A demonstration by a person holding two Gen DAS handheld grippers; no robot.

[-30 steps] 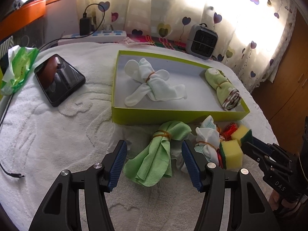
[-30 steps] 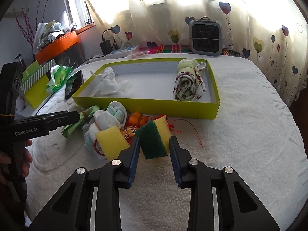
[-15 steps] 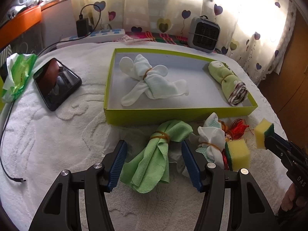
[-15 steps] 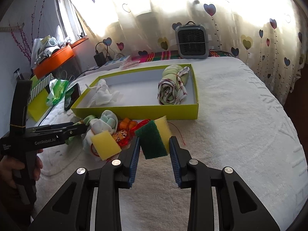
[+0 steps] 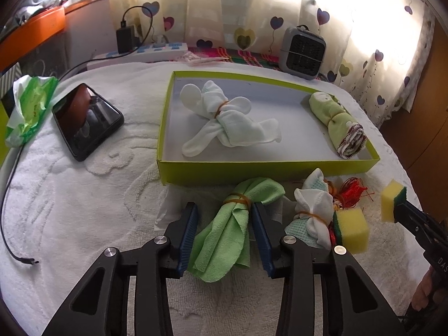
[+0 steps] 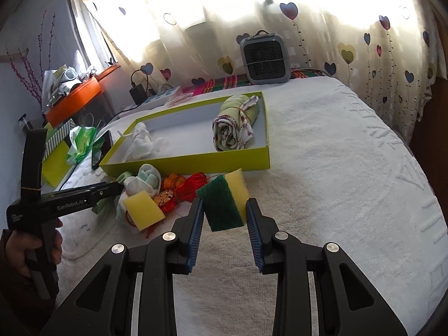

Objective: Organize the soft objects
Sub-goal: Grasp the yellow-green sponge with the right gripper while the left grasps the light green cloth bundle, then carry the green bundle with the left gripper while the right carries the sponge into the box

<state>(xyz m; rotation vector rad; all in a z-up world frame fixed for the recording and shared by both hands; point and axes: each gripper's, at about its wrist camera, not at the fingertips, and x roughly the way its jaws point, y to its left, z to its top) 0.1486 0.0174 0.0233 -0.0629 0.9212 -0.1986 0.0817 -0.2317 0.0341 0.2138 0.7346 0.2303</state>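
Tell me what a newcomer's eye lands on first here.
The lime-green box on the white towel, holding a banded white cloth bundle and a rolled green cloth. In front of it, the left tool has just been closing around a green cloth bundle, while the right tool holds a yellow-green sponge aloft.

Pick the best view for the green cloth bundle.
Left wrist: the green cloth fills the centre between the left tool's fingers, rubber band visible. Right wrist shows only scraps beside that tool.

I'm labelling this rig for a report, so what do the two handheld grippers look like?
Both are matte black plastic. The left gripper and right gripper each have angular cut-out arms, silver round screws and ribbed blue pads. The left one's body reads GenRobot.AI in white, with a rubber band round its upright post.
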